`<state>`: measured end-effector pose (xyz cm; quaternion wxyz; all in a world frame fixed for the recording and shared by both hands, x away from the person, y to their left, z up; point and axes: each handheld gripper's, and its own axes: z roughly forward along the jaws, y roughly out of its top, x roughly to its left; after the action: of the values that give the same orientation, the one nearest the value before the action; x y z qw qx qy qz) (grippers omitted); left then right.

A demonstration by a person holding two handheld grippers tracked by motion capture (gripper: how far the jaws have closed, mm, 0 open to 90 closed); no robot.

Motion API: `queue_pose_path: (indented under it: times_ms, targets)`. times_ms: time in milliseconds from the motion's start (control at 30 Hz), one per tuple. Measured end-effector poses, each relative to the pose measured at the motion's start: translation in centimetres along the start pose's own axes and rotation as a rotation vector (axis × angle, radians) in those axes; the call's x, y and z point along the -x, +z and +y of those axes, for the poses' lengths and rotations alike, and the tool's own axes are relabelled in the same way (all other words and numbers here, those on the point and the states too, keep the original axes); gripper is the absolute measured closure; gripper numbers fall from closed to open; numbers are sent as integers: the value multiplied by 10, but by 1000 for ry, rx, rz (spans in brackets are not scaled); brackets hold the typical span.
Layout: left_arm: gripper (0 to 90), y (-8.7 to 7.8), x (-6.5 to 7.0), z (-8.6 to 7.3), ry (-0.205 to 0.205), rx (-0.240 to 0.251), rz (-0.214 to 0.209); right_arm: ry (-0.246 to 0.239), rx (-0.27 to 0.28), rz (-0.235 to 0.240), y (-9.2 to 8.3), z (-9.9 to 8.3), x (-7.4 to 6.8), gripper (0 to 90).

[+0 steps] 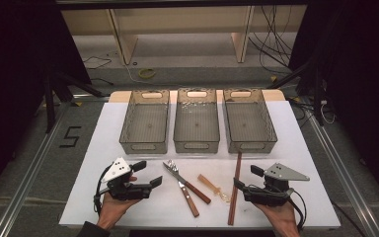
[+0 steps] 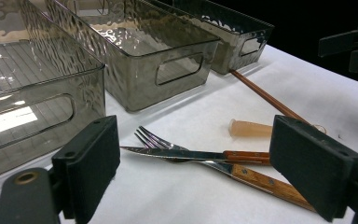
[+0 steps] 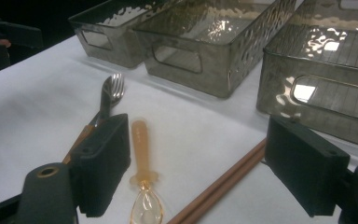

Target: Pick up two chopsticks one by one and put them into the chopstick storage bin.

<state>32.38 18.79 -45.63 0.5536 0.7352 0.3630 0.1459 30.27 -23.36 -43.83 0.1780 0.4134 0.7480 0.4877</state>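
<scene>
White worktop (image 1: 128,212) with three grey bins at the back. Both tools, left (image 1: 150,174) and right (image 1: 243,177), sit wide and empty, with fork (image 1: 175,173), knife (image 1: 182,186), spoon (image 1: 213,187) and chopsticks (image 1: 235,190) lying between them.

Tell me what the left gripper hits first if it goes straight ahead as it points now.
Probably the crossed knife and fork: they lie between the open left gripper's jaws, nearest along its line. Depth is uncertain.

You are working under dim overhead light: the white paper-covered tabletop (image 1: 128,197) is glowing against dark surroundings, glare is rippling on the smoky transparent plastic bins (image 2: 135,51), and close black jaws are looking soft.
</scene>
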Motion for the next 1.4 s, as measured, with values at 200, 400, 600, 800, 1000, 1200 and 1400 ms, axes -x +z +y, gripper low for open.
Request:
queue_pose_path:
  times_ms: [200, 400, 600, 800, 1000, 1200, 1400]
  targets:
    - [156, 0, 0, 0, 0, -2, 1, 5, -31, -12, 1, 3, -1, 245]
    - [156, 1, 0, 0, -4, -4, 1, -30, -113, -75, 2, 12, -7, 266]
    - [156, 1, 0, 0, -5, -2, 3, -35, -241, -119, 1, 29, -5, 285]
    - [156, 0, -1, 0, 0, -1, 6, -59, -347, -157, 9, 34, -6, 295]
    - [156, 1, -1, 0, -3, -3, 8, -94, -464, -146, 22, 32, -11, 329]
    - [156, 0, -1, 0, 0, -3, 8, -115, -554, -152, 36, 28, -12, 359]
    - [156, 1, -1, 0, -3, -3, 9, -100, -611, -156, 47, 23, -7, 391]
